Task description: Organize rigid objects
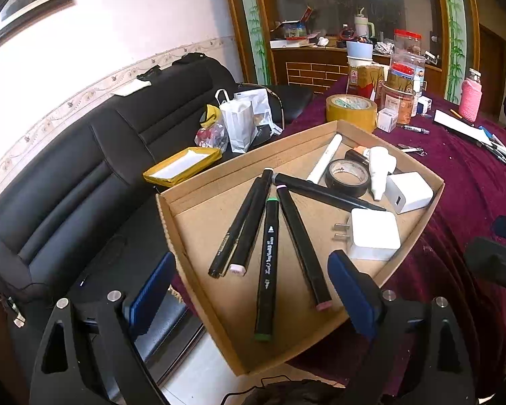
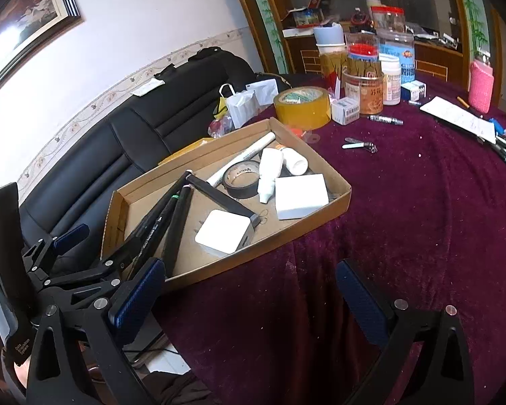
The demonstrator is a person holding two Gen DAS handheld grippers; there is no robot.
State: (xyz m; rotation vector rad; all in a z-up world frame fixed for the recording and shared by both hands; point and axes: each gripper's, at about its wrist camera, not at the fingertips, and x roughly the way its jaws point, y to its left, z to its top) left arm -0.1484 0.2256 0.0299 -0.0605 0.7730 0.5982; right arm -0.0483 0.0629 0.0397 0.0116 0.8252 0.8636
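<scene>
A shallow cardboard tray (image 1: 199,236) sits at the table's near left corner; it also shows in the right wrist view (image 2: 337,199). In it lie several black markers (image 1: 268,270), a white marker (image 1: 325,160), a black tape roll (image 1: 347,177), a white tube (image 1: 377,172) and two white chargers (image 1: 374,234). My left gripper (image 1: 249,290) is open and empty, its fingers astride the tray's near end. My right gripper (image 2: 249,300) is open and empty over the purple cloth, in front of the tray. The left gripper (image 2: 71,236) shows at the left of the right wrist view.
A yellow tape roll (image 2: 302,106), a small white box (image 2: 345,110), jars (image 2: 362,92), a silver pen (image 2: 386,119), nail clippers (image 2: 359,144), papers with pens (image 2: 462,119) and a pink bottle (image 2: 480,86) lie on the purple cloth (image 2: 404,219). A black sofa (image 1: 67,175) stands left.
</scene>
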